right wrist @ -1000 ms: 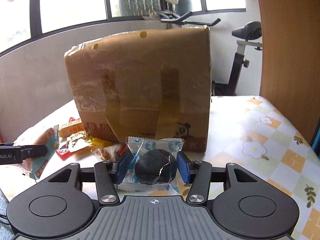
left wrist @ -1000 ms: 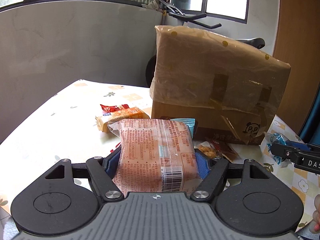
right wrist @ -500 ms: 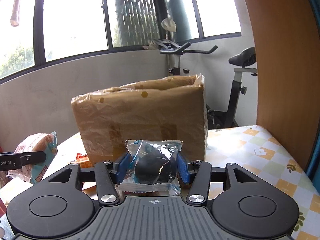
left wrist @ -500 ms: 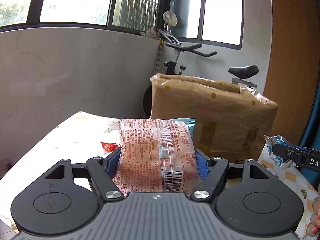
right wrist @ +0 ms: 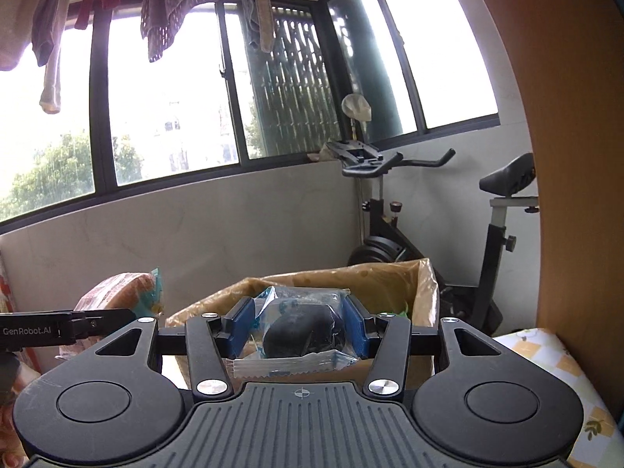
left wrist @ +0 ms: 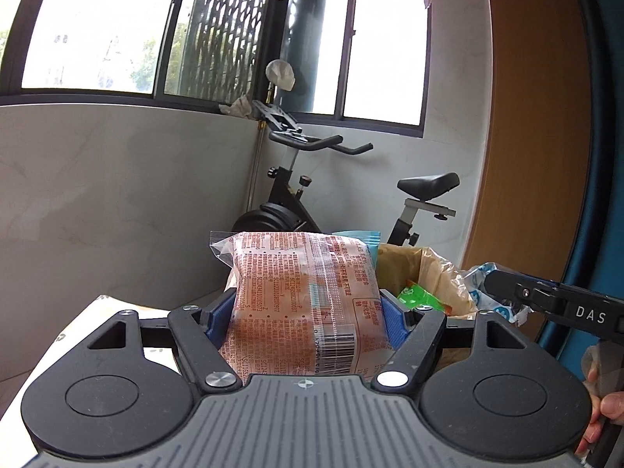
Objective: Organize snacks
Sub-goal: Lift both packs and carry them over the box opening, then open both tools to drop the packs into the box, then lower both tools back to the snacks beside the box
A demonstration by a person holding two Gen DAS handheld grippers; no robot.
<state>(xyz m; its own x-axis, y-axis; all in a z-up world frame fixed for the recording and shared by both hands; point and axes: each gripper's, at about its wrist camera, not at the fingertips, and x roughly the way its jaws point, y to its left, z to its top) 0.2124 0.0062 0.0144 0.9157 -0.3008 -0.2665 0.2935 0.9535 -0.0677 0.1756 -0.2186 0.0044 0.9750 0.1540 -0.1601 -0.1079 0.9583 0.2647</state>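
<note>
**Two wrapped snacks held up by the open carton**

The table (right wrist: 546, 355) shows only in slivers: a cloth of yellow and white checks with small leaf prints at the lower right of the right wrist view, and a pale corner at the lower left of the left wrist view. Behind it runs a grey marbled half-wall under dark-framed windows, with trees and buildings outside. Laundry (right wrist: 156, 4) hangs across the top of the right view. An exercise bike (left wrist: 312, 195) stands in the corner, and a wooden panel (left wrist: 526, 117) fills the right side.

The left gripper (left wrist: 308, 312) is clamped on an orange printed snack pack (left wrist: 304, 296), its blue pads pressing both long sides, barcode end nearest the camera. The right gripper (right wrist: 298, 329) pinches a clear packet with a dark round snack (right wrist: 300, 331) inside; its serrated edge hangs just below the pads.

The cardboard box (right wrist: 351, 280), lined or wrapped in brownish plastic, stands open just beyond both held snacks. A green wrapper (left wrist: 421, 298) lies inside it.

Much is cut off. The gripper bodies hide the box's lower walls and most of the tabletop. The box's contents are mostly screened; apart from the green wrapper I cannot make out what it holds. At the right edge of the left view a few fingertips (left wrist: 596, 413) of the person's other hand show, possibly in a thin glove, though the edge blur leaves that uncertain.
</note>
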